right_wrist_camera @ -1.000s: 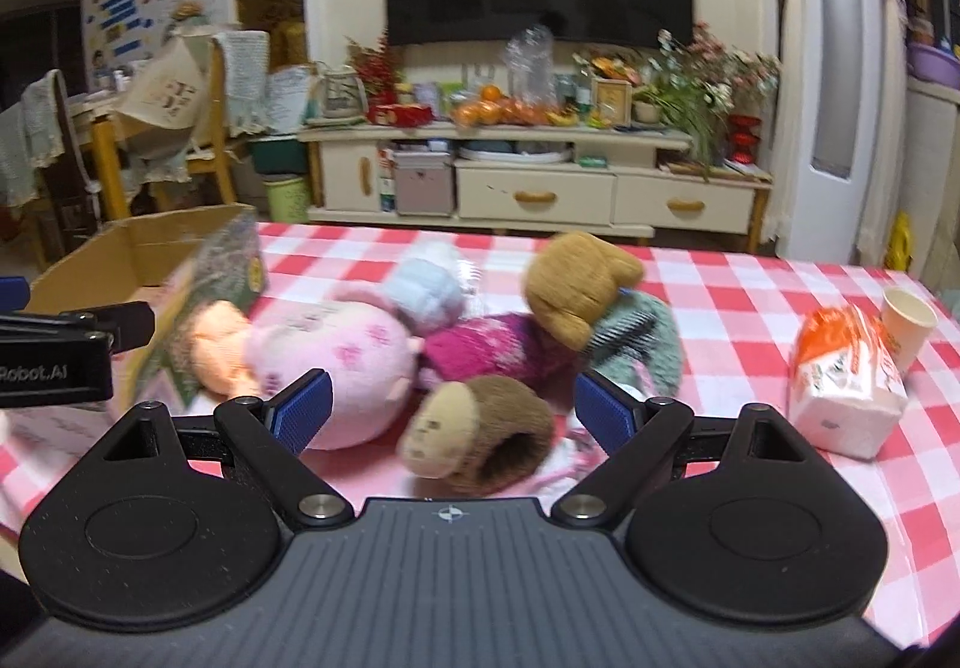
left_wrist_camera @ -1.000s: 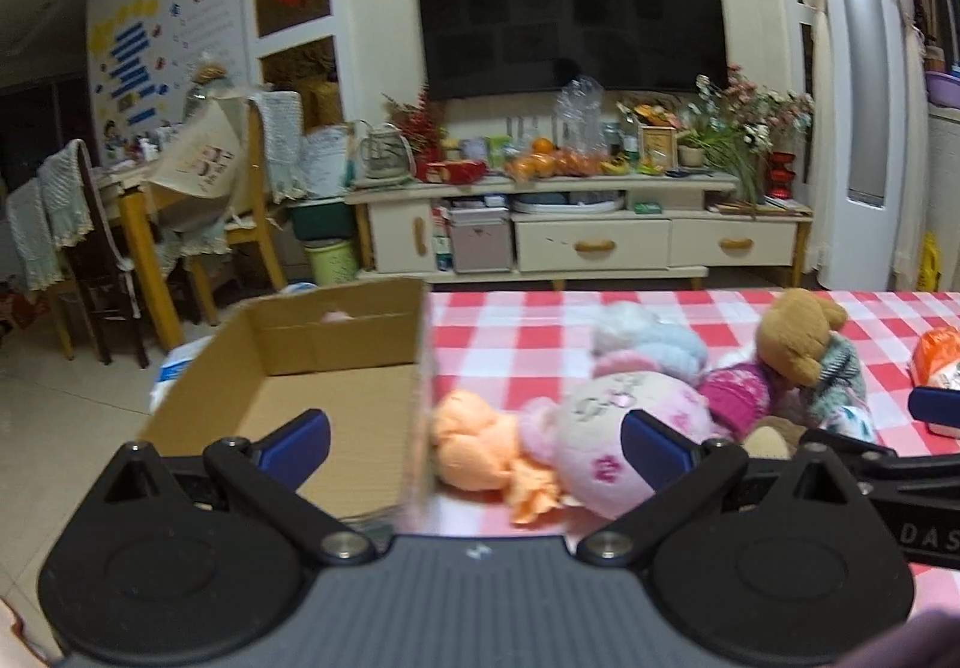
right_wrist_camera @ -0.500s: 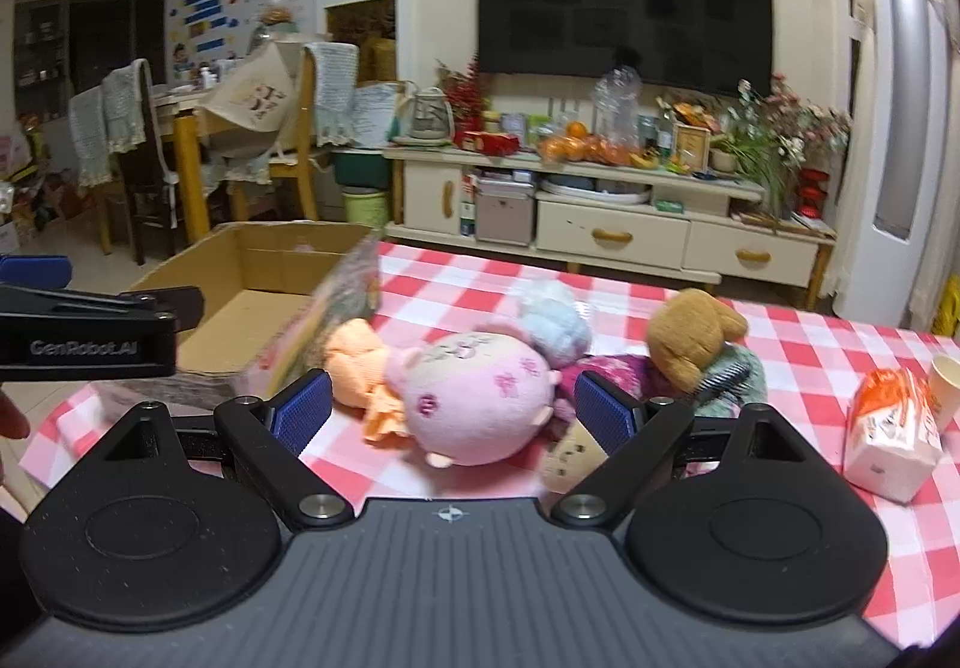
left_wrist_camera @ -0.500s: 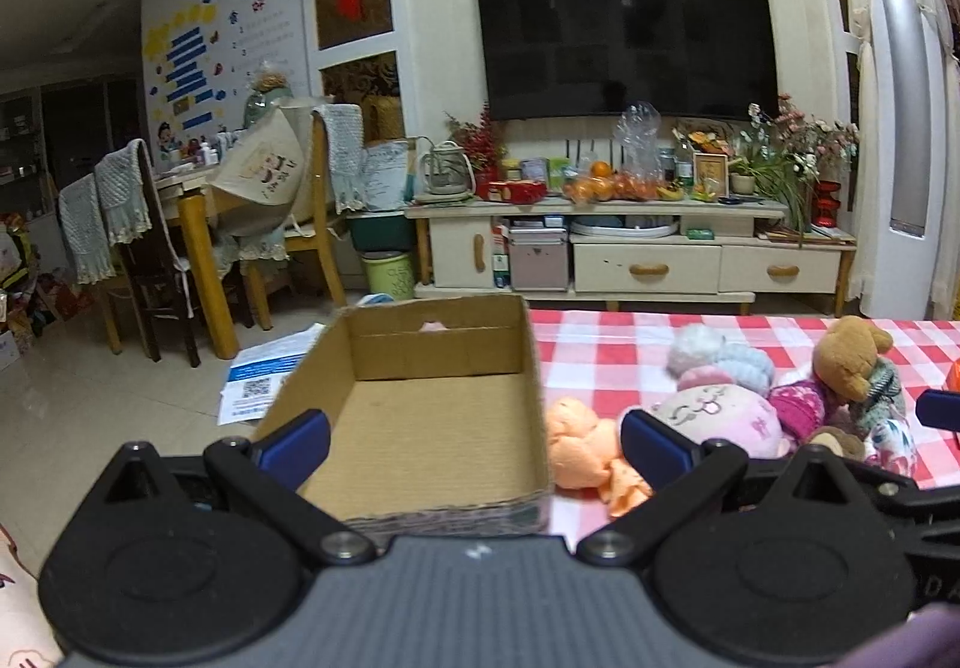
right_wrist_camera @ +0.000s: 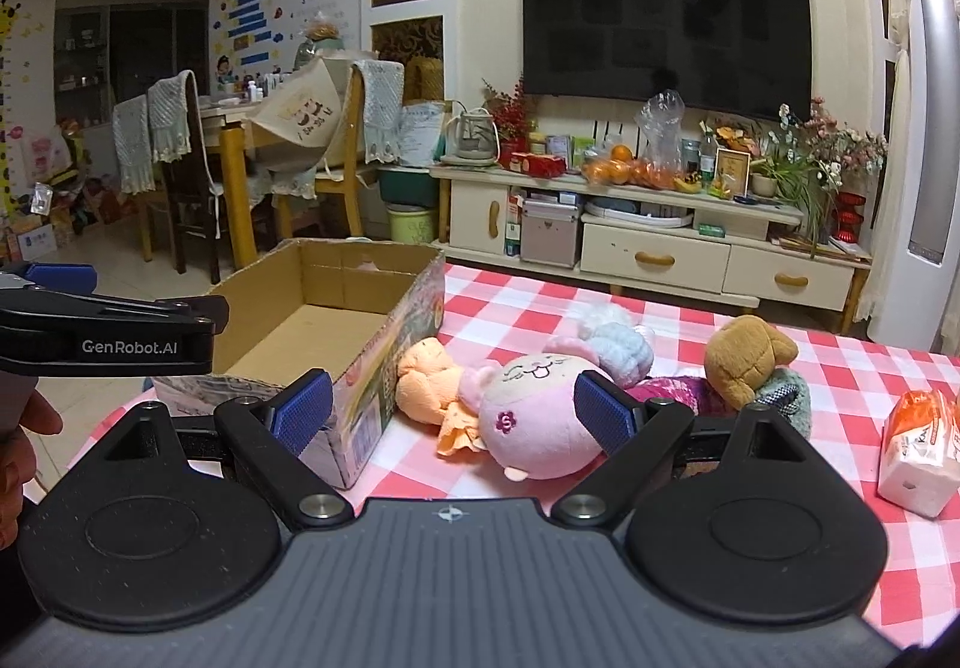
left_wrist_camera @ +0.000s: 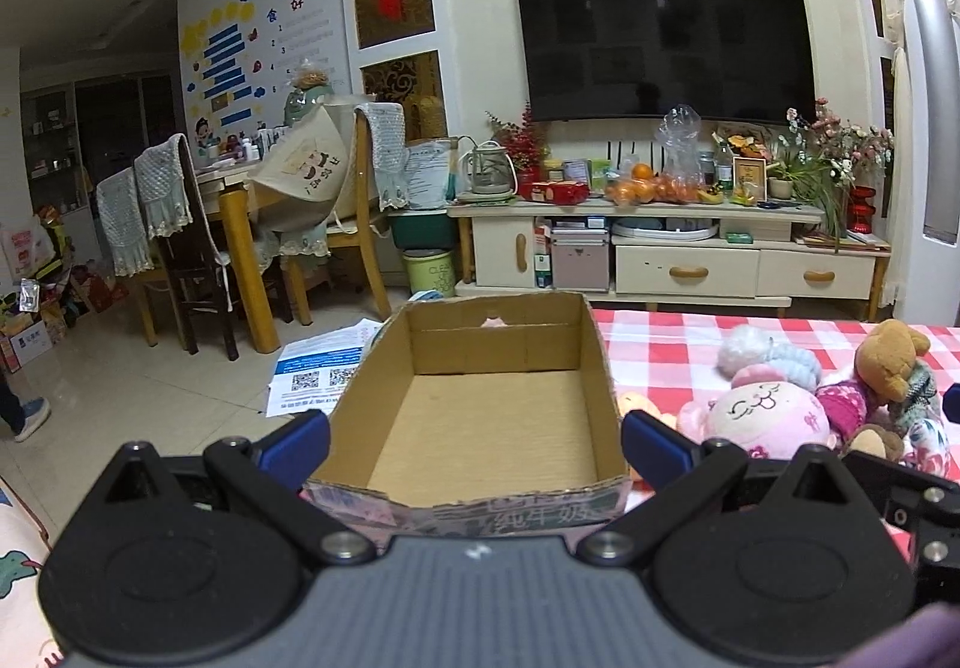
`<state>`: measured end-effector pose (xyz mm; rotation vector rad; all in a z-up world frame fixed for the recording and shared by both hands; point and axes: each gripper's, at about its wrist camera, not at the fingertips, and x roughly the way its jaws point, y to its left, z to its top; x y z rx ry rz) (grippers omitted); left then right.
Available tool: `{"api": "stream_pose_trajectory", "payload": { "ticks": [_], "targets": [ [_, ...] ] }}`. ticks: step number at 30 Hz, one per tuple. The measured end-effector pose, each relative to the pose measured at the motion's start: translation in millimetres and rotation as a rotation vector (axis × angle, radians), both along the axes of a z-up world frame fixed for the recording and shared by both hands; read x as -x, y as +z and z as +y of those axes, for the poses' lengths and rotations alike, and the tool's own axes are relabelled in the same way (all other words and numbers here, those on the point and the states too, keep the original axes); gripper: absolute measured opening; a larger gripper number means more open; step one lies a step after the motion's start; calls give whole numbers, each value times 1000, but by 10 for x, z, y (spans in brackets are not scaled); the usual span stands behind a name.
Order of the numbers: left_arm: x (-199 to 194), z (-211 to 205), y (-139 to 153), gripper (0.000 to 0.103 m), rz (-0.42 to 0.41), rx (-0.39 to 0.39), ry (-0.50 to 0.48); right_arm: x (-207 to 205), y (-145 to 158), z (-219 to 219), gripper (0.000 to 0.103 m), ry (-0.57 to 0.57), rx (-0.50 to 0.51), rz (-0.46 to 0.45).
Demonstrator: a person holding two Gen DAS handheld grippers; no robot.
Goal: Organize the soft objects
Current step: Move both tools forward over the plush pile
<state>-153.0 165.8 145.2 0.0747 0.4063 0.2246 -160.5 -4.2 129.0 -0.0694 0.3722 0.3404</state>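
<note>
Left wrist view: left gripper [left_wrist_camera: 474,437], jaws wide and empty, faces the empty box [left_wrist_camera: 480,410]; plush toys [left_wrist_camera: 774,416] lie right of it. Right wrist view: right gripper [right_wrist_camera: 451,409], jaws wide and empty, above the pink doll [right_wrist_camera: 534,422] beside the box.

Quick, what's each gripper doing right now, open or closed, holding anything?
Left gripper: open, holding nothing, facing the cardboard box.
Right gripper: open, holding nothing, facing the pink plush doll.
</note>
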Motion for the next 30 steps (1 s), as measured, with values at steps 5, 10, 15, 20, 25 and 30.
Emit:
{"api": "stream_pose_trajectory", "payload": {
  "ticks": [5, 10, 15, 20, 25, 30],
  "targets": [
    [29, 26, 14, 102, -1, -6, 8, 7, -7, 19, 103, 9, 16, -23],
    [36, 28, 10, 102, 4, -11, 7, 34, -73, -61, 103, 14, 21, -41],
    [31, -35, 1, 102, 5, -8, -17, 18, -168, -204, 103, -28, 4, -18],
    [8, -164, -47, 102, 10, -10, -64, -29, -204, -352, 103, -90, -30, -7],
    [-29, -356, -101, 102, 13, -17, -143, -63, -271, -488, 103, -142, -45, -1],
    [-67, -563, -184, 102, 20, -28, -216, -101, -342, -629, 103, -192, -74, 23]
  ]
}}
